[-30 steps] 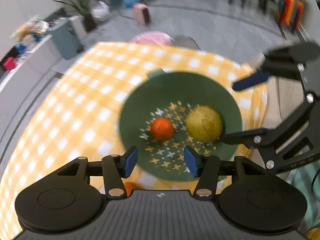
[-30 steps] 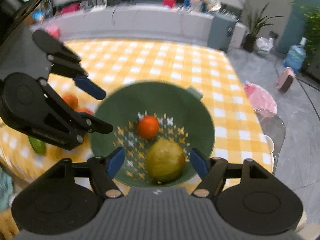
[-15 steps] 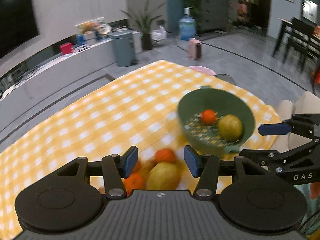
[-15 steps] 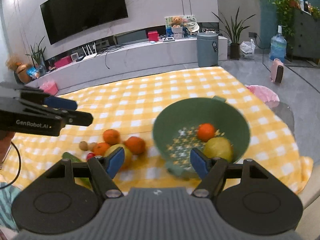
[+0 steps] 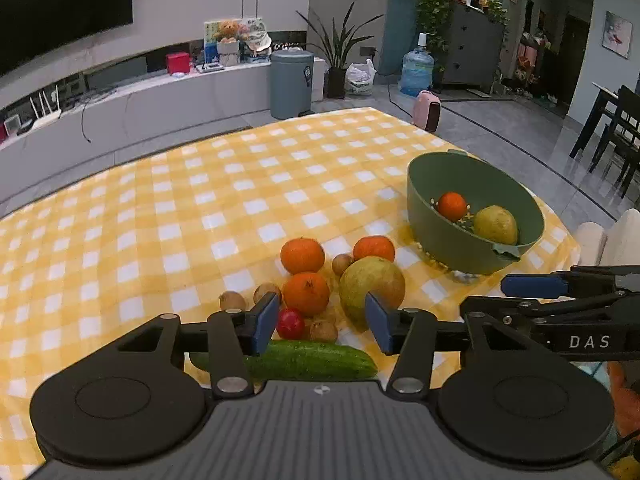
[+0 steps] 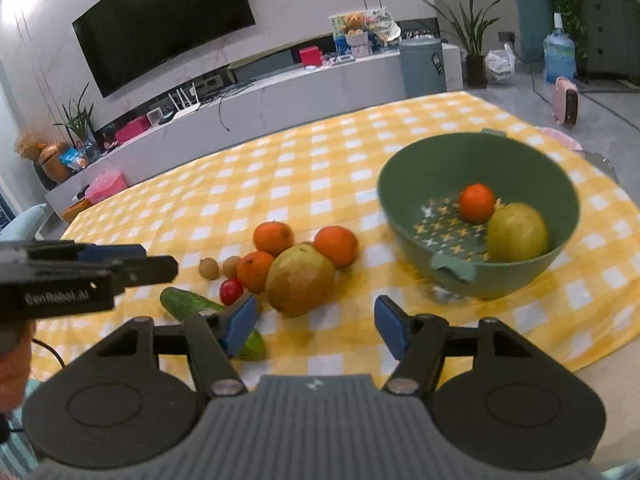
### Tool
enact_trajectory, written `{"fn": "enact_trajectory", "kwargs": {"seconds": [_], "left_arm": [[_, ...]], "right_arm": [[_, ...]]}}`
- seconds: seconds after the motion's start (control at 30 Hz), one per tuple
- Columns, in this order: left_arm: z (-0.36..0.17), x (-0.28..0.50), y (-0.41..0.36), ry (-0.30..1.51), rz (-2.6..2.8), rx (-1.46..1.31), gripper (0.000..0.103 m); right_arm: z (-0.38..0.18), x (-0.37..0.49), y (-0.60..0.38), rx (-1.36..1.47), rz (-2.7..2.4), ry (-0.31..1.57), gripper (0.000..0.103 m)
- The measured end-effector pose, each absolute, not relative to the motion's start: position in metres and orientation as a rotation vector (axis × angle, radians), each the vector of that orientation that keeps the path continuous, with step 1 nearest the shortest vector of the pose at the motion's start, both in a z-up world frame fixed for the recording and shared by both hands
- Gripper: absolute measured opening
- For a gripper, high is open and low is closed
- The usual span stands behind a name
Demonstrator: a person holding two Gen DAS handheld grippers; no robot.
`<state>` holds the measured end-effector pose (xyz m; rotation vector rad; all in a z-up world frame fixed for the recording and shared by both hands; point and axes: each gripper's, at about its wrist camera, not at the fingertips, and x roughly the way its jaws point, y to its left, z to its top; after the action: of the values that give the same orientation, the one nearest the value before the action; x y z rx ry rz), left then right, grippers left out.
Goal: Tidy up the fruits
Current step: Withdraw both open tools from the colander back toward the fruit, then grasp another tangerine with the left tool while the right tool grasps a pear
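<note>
Both pairs of blue-padded fingers are standing spread with nothing between them: the left gripper (image 5: 321,317) is hovering over the near end of the fruit pile, and the right gripper (image 6: 316,326) is hanging above the checked tablecloth (image 6: 304,168) just in front of the pile. Directly ahead of the left gripper a cucumber (image 5: 308,359) is lying crosswise, with a small red fruit (image 5: 290,323) and small brown fruits beside it. Behind these, three oranges (image 5: 303,255) are sitting around a large yellow-green pear (image 5: 372,285), touching it. Off to the right, near the tablecloth's edge, a green bowl (image 5: 440,216) is holding one orange (image 5: 452,206) and a second pear (image 5: 496,225) side by side.
</note>
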<state>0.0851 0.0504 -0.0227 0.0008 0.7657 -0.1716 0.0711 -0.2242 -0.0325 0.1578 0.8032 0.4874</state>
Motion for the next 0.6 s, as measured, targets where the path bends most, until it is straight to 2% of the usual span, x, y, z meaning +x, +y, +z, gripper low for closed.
{"fn": "enact_trajectory", "kwargs": {"seconds": [0.6], "left_arm": [[-0.055,0.123,0.070,0.837,-0.192,-0.061,0.051]], "right_arm": [[-0.066,0.118,-0.183,0.193,0.468,0.892,0.064]]}}
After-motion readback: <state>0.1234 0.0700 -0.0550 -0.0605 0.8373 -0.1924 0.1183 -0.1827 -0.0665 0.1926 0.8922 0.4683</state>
